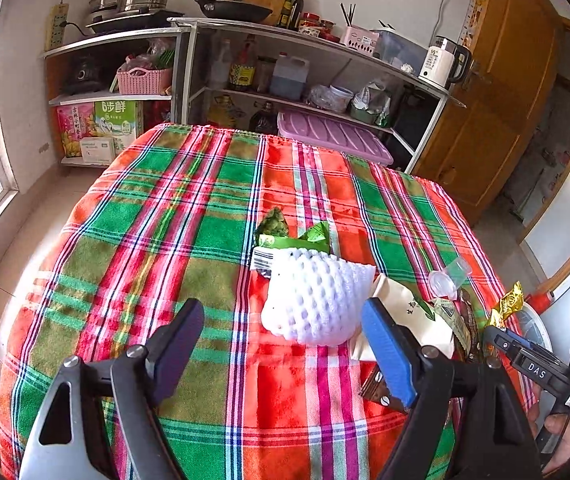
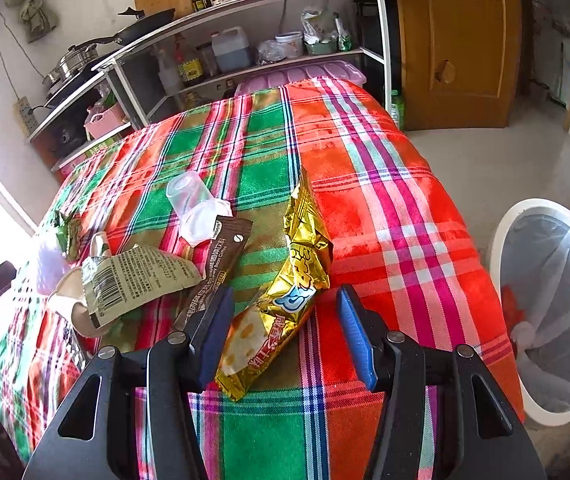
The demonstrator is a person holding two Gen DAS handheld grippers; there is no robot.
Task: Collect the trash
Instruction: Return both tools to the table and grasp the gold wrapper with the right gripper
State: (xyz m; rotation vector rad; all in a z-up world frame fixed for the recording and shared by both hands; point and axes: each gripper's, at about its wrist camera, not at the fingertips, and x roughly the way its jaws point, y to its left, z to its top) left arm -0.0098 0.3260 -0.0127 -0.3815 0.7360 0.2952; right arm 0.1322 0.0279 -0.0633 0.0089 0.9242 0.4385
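Trash lies on a plaid tablecloth (image 1: 189, 208). In the left wrist view a white foam fruit net (image 1: 317, 296) sits just beyond my open left gripper (image 1: 285, 320), with a green wrapper (image 1: 285, 234) behind it and a beige packet (image 1: 409, 312) to its right. In the right wrist view my open right gripper (image 2: 285, 312) straddles a gold snack wrapper (image 2: 285, 292) lying on the cloth. A brown coffee sachet (image 2: 221, 260), a barcode packet (image 2: 137, 280) and two clear plastic cups (image 2: 193, 208) lie to its left. The right gripper also shows at the left wrist view's right edge (image 1: 525, 356).
A white bin with a clear liner (image 2: 557, 308) stands on the floor right of the table. Metal shelves (image 1: 285, 60) with bottles, pots and a kettle stand behind the table. A wooden door (image 2: 457, 40) is at the back right.
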